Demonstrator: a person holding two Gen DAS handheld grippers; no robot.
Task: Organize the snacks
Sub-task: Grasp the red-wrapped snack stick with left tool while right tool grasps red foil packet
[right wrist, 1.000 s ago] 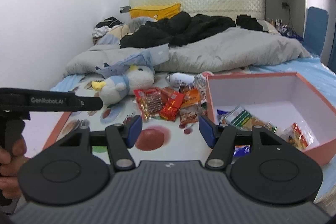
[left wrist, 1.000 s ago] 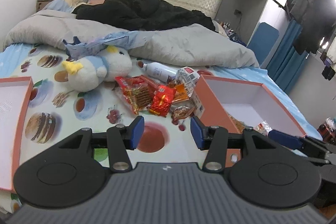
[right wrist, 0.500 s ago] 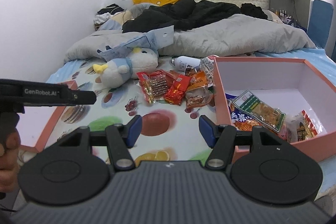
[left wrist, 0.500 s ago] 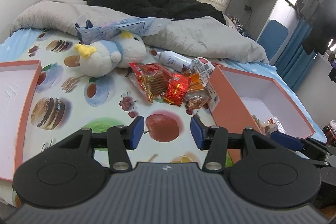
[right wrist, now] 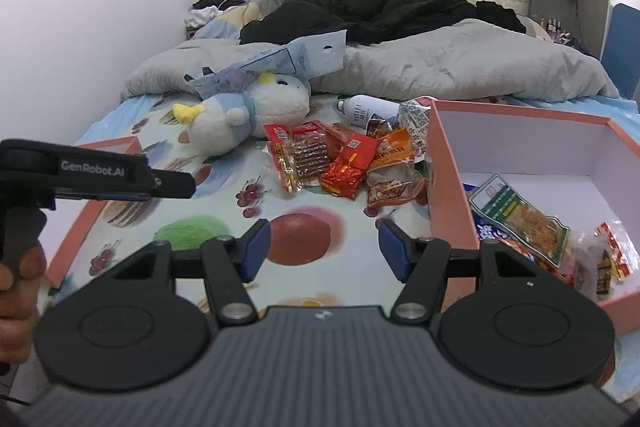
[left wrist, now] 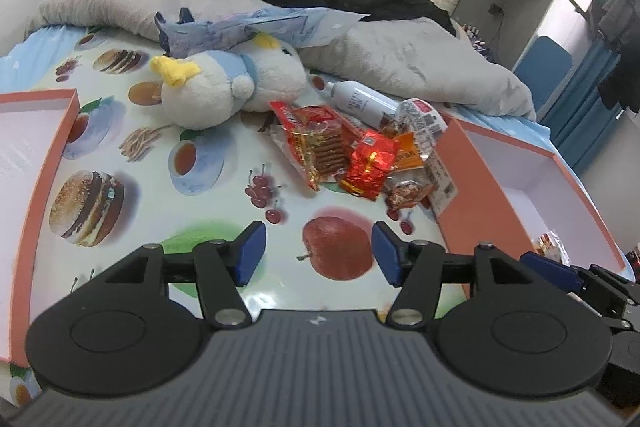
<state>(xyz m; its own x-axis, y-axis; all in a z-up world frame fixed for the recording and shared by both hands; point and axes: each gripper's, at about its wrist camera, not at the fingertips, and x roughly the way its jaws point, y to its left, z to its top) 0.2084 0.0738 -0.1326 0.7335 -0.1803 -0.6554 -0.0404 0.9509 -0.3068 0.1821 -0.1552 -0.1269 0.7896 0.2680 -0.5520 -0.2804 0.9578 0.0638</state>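
A pile of snack packets lies on the bed sheet: a clear biscuit pack [left wrist: 320, 147] [right wrist: 306, 155], a red foil pack [left wrist: 370, 165] [right wrist: 350, 167], an orange pack [right wrist: 394, 153] and a clear nut pack [right wrist: 394, 189]. To their right stands an open orange box [left wrist: 460, 183] [right wrist: 448, 187] holding several packets [right wrist: 520, 215]. My left gripper [left wrist: 318, 255] is open and empty, short of the pile. My right gripper [right wrist: 324, 249] is open and empty, also short of the pile. The left gripper also shows in the right wrist view [right wrist: 100, 175] at the left.
A plush penguin [left wrist: 224, 89] [right wrist: 244, 111] and a white bottle [left wrist: 360, 101] [right wrist: 366, 111] lie behind the pile. The orange box lid [left wrist: 36, 163] [right wrist: 92, 211] lies at the left. A grey duvet [left wrist: 400, 55] and black clothes cover the far bed.
Both grippers have moved forward and tilted down toward the snack pile, which looks larger. Both stay open and empty.
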